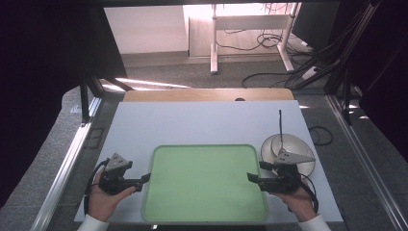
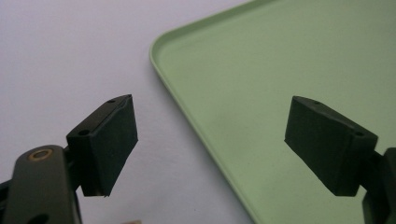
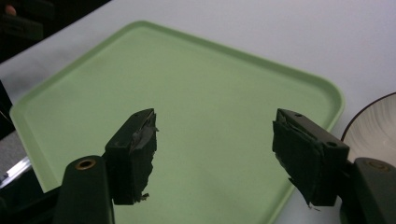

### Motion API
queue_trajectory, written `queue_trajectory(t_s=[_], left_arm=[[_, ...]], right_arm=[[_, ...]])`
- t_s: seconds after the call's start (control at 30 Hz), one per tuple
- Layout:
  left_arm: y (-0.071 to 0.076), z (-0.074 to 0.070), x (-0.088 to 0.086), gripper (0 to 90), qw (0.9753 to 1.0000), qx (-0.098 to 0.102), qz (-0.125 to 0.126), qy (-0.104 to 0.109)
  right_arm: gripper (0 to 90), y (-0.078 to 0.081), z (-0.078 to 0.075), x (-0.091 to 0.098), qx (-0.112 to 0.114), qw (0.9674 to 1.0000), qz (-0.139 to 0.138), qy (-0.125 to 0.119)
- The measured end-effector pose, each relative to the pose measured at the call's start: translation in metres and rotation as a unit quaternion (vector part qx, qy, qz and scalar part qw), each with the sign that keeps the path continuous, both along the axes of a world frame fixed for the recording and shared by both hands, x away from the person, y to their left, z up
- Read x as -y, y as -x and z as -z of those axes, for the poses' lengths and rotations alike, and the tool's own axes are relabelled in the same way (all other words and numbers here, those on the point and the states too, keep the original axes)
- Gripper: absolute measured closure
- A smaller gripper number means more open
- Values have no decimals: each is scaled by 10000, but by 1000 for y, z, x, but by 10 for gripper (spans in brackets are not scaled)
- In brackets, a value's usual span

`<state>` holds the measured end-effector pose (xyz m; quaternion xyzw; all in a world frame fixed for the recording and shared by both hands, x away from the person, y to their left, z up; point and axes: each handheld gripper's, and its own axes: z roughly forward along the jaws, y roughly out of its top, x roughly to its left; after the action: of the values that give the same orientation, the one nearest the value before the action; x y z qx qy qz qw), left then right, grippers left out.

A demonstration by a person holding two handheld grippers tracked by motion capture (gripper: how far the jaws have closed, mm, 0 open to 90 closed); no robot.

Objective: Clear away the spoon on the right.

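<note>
The left gripper [image 1: 144,180] sits at the near left of the table, held in the person's left hand [image 1: 107,198], with its tips pointing toward the left rim of the pale green tray [image 1: 204,211]. In the left gripper view its jaws stand spread wide with nothing between the pads [image 2: 112,144]; one jaw hangs over the white table sheet [image 1: 192,122], the other over the tray's floor, and the tray's rounded far corner lies just ahead of them.

The right gripper [image 1: 251,177] is at the near right, held in the right hand [image 1: 299,202], its tips reaching over the tray's right rim and pointing inward. In the right gripper view its jaws are likewise spread wide and grip nothing; both pads [image 3: 135,158], which look worn and ragged at the edges, hover above the tray's bare green floor.

The tray lies flat between the two grippers, its surface carrying nothing.

Just beyond and outward of the right gripper stands a stack of white bowls [image 1: 288,149], partly hidden behind the gripper's grey plate; the rim of one bowl, with a dark edge line, shows at the right edge of the right gripper view [image 3: 376,128]. The bowls sit off the tray, near its far right corner.

Farther off, a strip of bare wood [image 1: 207,95] shows at the table's far edge, and beyond it a grey carpet floor [image 1: 192,77] with the legs of a white desk [image 1: 214,43] and loose black cables [image 1: 274,77].
</note>
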<state>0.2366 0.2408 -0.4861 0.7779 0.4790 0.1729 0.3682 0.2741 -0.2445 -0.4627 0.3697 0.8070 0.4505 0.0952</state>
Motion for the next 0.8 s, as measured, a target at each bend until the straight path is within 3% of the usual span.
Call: queue_trajectory(t_s=[0.47, 0.8], left_arm=[[9, -2, -1, 160, 9999, 71, 23, 69], [11, 0, -4, 160, 10000, 49, -37, 38]], right_arm=[[298, 3, 2, -10, 29, 9998, -1, 187], [298, -4, 6, -14, 24, 9996, -120, 245]])
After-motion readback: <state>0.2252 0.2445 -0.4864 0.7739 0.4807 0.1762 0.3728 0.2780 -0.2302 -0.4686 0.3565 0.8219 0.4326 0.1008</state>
